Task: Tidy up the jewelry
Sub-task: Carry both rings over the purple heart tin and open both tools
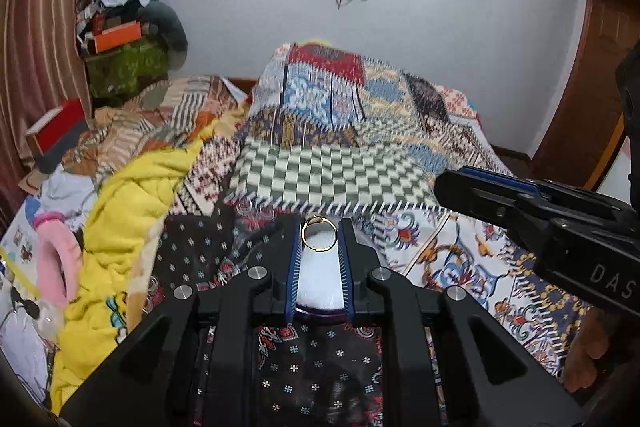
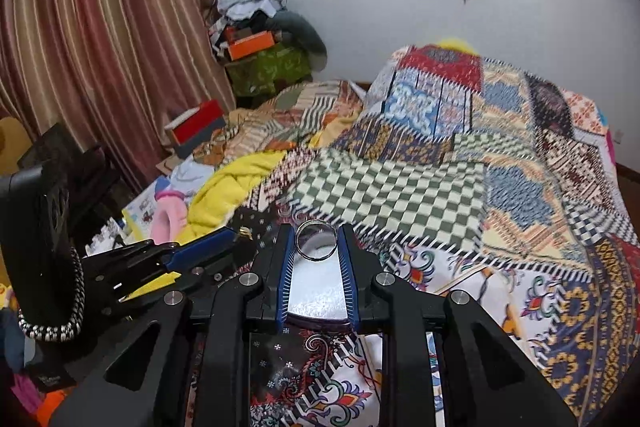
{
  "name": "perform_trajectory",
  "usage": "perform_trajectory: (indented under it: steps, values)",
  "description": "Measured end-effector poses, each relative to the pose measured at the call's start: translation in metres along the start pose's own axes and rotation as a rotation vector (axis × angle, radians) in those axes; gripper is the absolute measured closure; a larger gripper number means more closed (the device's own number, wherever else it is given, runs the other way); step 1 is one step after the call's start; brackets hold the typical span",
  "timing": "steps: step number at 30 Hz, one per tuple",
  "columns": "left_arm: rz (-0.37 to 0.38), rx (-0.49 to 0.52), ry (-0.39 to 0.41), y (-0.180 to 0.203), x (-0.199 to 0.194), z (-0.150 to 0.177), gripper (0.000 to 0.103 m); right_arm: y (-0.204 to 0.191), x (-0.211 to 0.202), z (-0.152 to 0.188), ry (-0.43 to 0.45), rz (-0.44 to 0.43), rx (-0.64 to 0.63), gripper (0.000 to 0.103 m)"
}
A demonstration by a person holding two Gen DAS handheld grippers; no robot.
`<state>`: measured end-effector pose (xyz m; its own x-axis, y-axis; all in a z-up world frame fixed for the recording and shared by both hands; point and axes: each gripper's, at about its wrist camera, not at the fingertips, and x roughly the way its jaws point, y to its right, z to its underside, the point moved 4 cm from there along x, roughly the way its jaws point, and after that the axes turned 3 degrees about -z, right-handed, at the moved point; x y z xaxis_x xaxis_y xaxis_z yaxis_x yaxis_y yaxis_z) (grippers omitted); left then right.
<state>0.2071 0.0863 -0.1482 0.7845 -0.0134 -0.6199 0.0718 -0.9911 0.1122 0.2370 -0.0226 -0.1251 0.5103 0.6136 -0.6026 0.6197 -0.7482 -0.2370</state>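
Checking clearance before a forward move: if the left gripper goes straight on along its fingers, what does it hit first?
Probably the patchwork quilt, humped up just ahead of the left gripper, which is shut on a gold ring. Depth is unclear.

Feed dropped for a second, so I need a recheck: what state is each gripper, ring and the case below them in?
Left gripper: shut on the gold ring.
Gold ring: upright, pinched between the jaws.
Right gripper: shut on the silver ring.
Silver ring: upright, pinched between the jaws.
White case: under the jaws, mostly hidden.
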Motion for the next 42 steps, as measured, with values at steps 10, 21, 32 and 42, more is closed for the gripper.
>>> perform_trajectory:
  steps: [10,21,32,42]
  values:
    - [0.030,-0.012,-0.108,0.003,0.037,0.026,0.086,0.014,0.040,0.022,-0.127,-0.017,0.031,0.083]
    - [0.030,-0.002,-0.136,0.004,0.047,0.029,0.086,0.010,0.046,0.025,-0.149,-0.009,0.002,0.083]
    - [0.001,0.013,-0.122,0.005,0.036,0.025,0.086,0.008,0.032,0.019,-0.117,0.022,-0.017,0.062]
    - [-0.016,0.013,-0.048,0.012,-0.004,0.007,0.074,0.016,-0.034,-0.002,0.006,0.071,0.009,0.061]
